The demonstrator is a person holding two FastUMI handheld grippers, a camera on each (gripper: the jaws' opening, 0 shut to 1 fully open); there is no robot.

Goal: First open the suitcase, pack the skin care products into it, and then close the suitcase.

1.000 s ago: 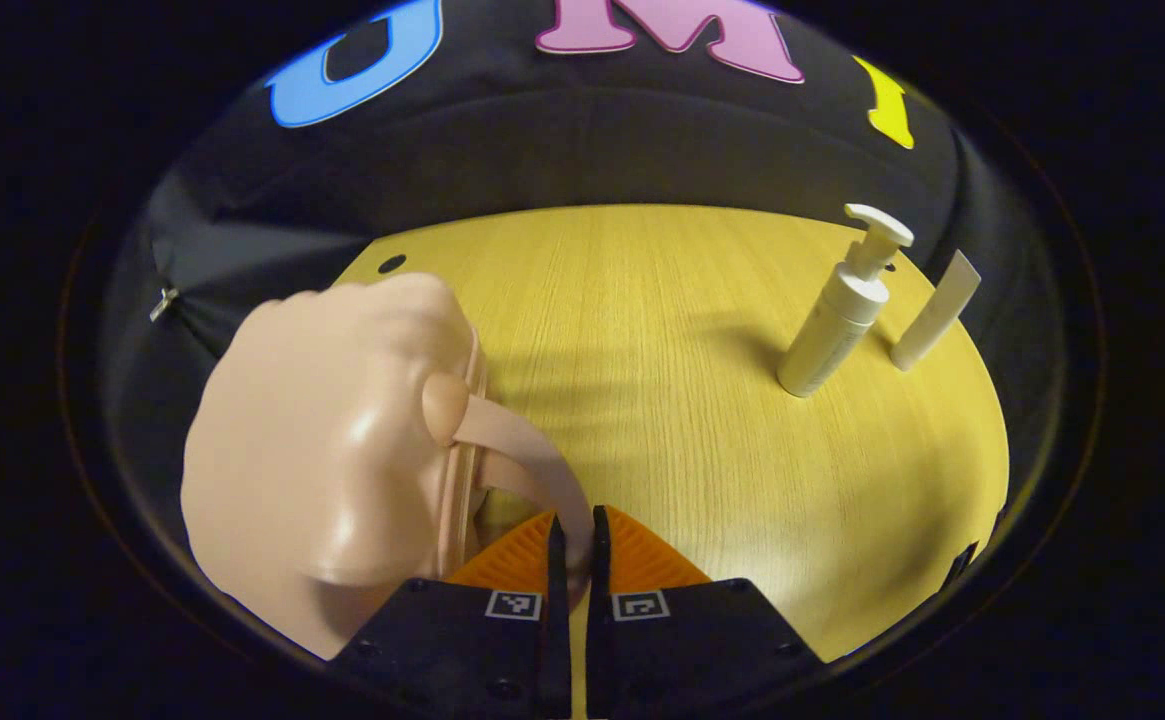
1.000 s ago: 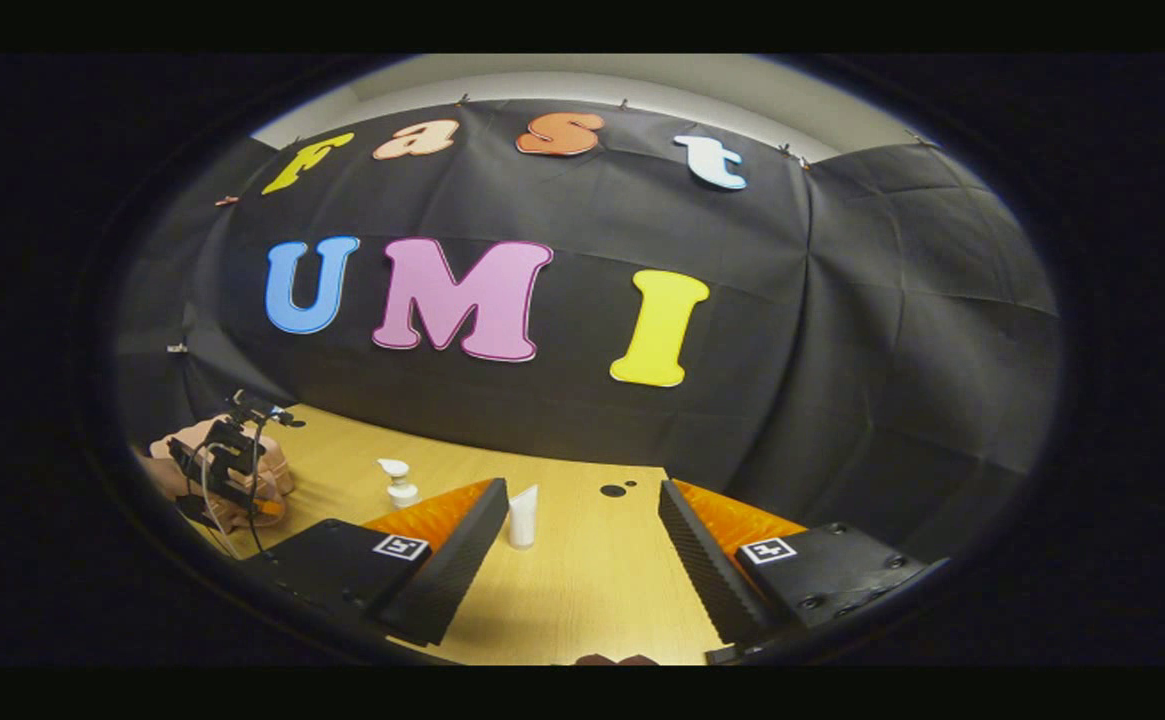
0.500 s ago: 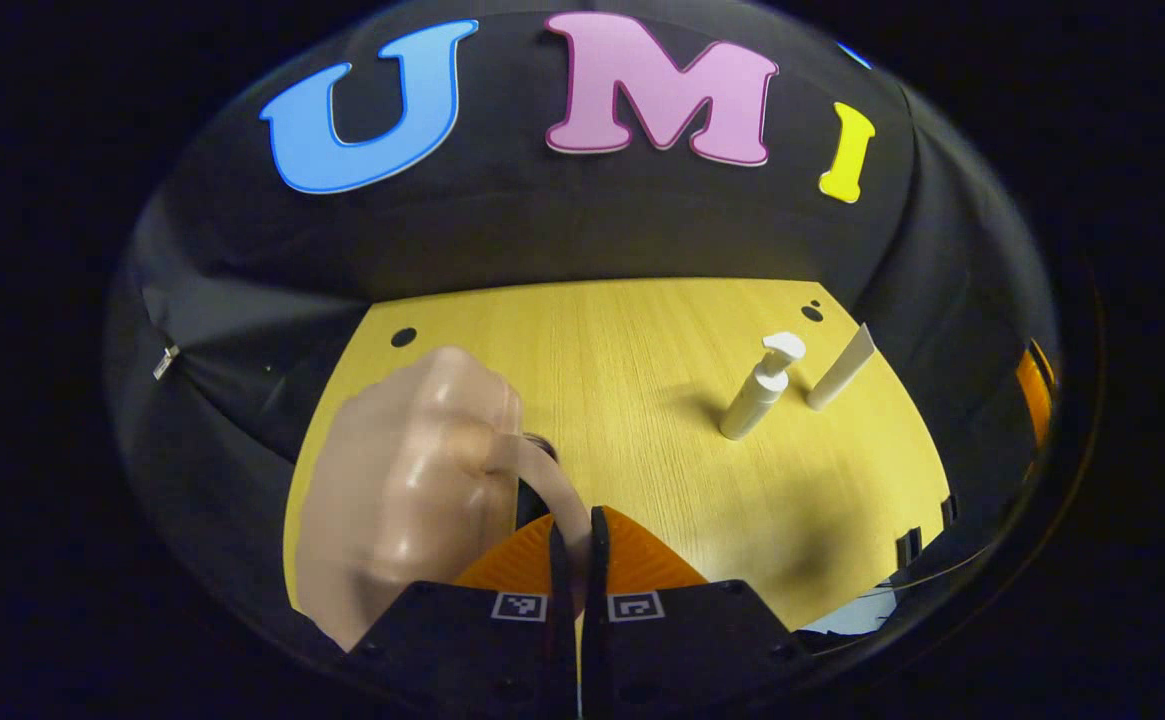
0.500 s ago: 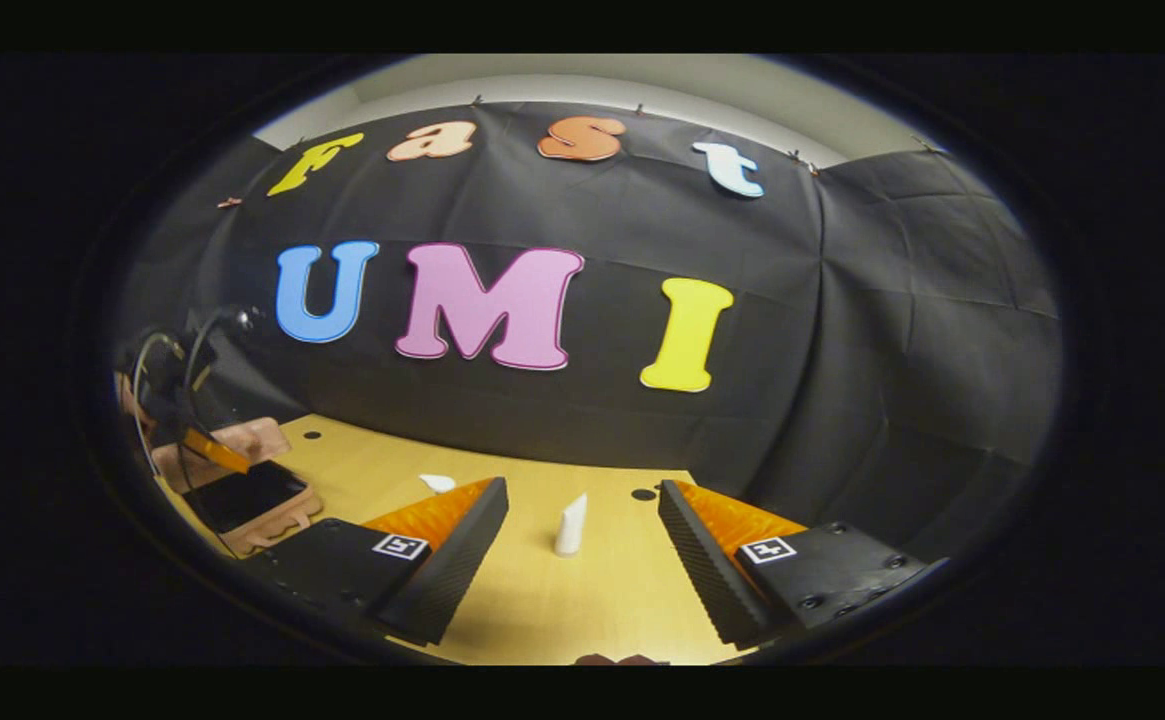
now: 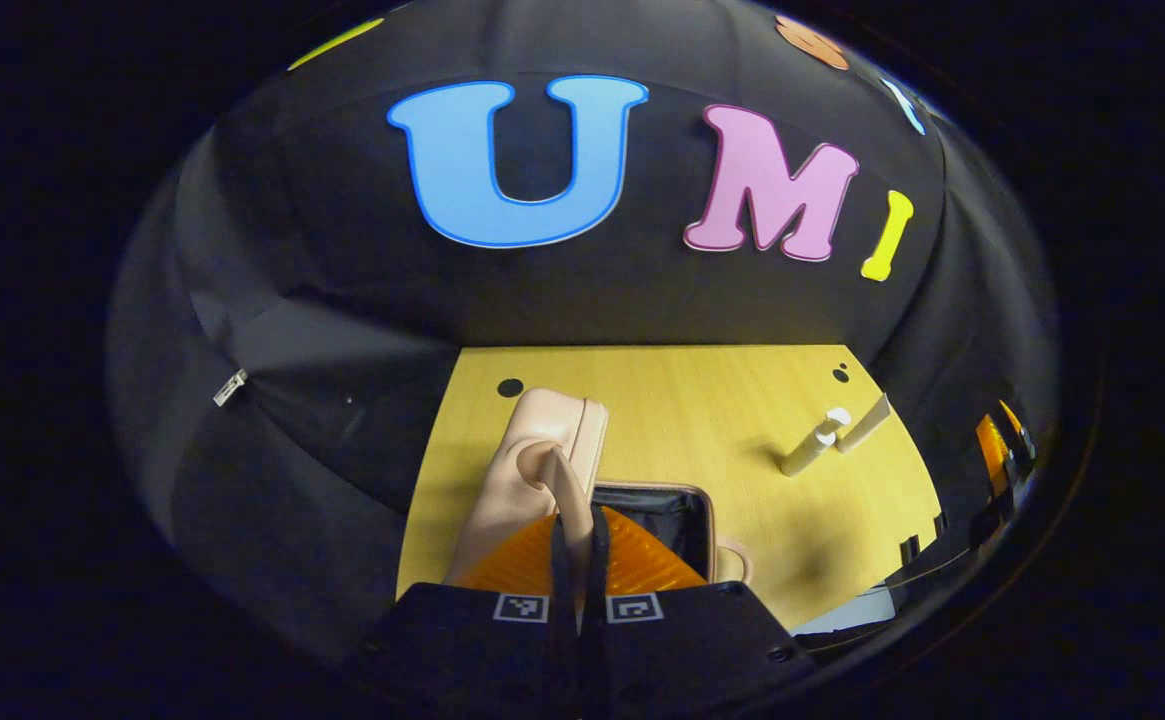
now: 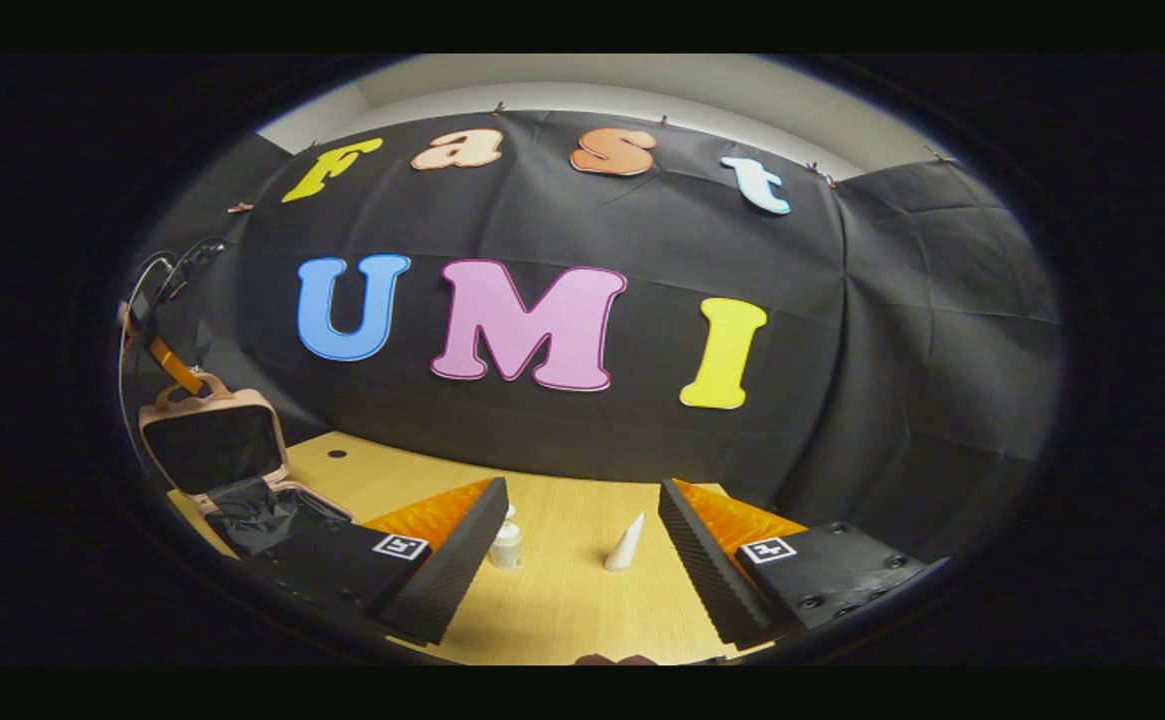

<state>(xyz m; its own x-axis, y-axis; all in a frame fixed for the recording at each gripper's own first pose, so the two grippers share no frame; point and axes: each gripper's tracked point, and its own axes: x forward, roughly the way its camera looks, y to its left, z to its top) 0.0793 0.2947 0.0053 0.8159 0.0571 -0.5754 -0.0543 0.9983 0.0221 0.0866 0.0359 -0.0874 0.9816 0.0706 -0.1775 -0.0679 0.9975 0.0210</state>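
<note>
The left gripper (image 5: 576,520) is clenching the handle (image 5: 564,478) of a pale pink suitcase (image 5: 542,450), holding its lid upright over the dark-lined base (image 5: 664,520). In the right gripper view the open suitcase (image 6: 212,450) is sitting at the left edge of a yellow wooden table (image 6: 562,600). The right gripper (image 6: 582,560) is hovering with its fingers spread wide, gripping nothing. A pump bottle (image 5: 810,445) and a white tube (image 5: 864,423) are standing just beside each other, well apart from the suitcase, with bare tabletop between. Black cloth is walling the booth. No readable labels.

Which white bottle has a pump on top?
The pump bottle, nearer the suitcase. The tube beside it is flat with no pump.
</note>
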